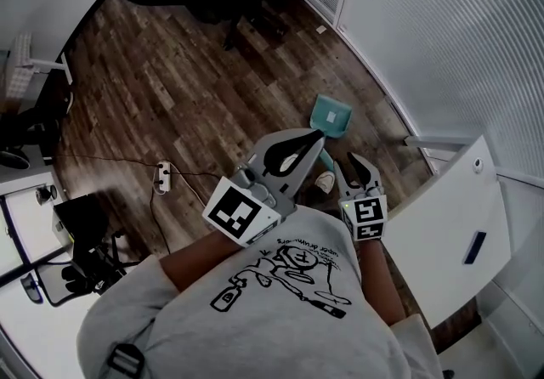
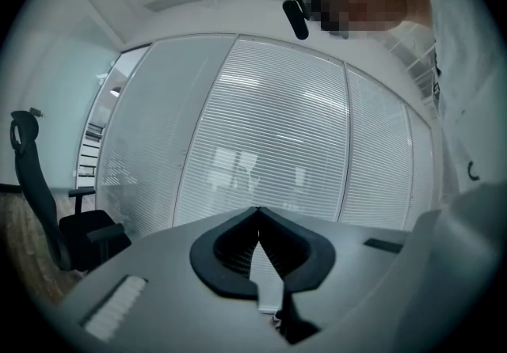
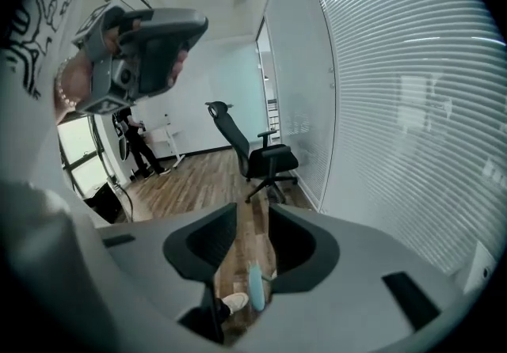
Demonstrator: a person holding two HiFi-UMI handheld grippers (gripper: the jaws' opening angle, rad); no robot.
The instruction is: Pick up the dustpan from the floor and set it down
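Presently the right claw [image 3: 252,213] stands spread and empty, the teal dustpan [image 3: 254,288] on the floor [image 1: 170,88] just below and ahead of it, the left claw [image 2: 258,213] pressed together; advise lowering squarely so both jaws straddle the handle before closing
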